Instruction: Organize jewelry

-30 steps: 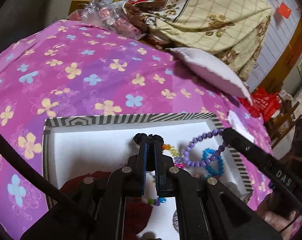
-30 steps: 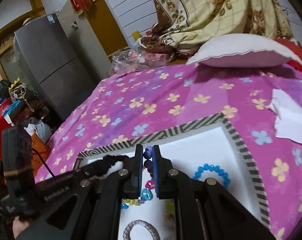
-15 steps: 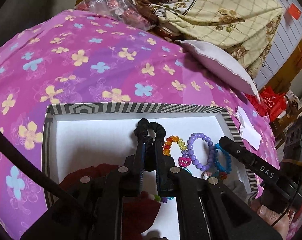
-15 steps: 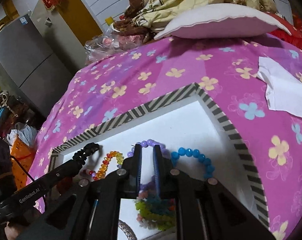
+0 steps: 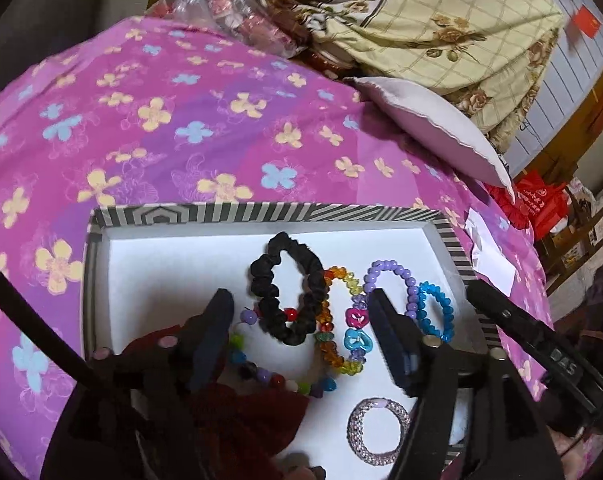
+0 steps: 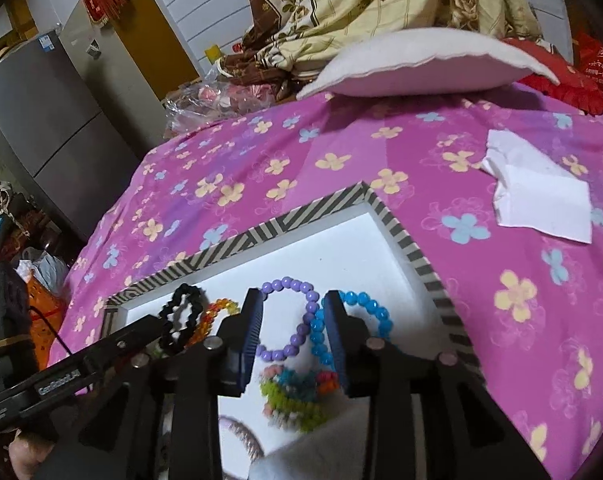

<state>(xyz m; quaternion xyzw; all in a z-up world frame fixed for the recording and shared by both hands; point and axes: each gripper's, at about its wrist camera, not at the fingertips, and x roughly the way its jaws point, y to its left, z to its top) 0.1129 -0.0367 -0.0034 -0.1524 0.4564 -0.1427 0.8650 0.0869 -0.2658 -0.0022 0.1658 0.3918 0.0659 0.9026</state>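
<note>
The left hand-held gripper (image 5: pixel 301 316) has its jaws opening and grasps nothing: the black scrunchie (image 5: pixel 287 288) lies free in the striped box (image 5: pixel 261 214) on the bed (image 5: pixel 181 120), just ahead between the spread fingers, its long axis running away from the gripper. The right hand-held gripper (image 6: pixel 295 316) is also opening, with the purple bracelet (image 6: pixel 291 320) lying loose between its fingers. I judge that any further pick falls to whichever gripper is nearer: scrunchie left, blue bracelet (image 6: pixel 357 320) right.
</note>
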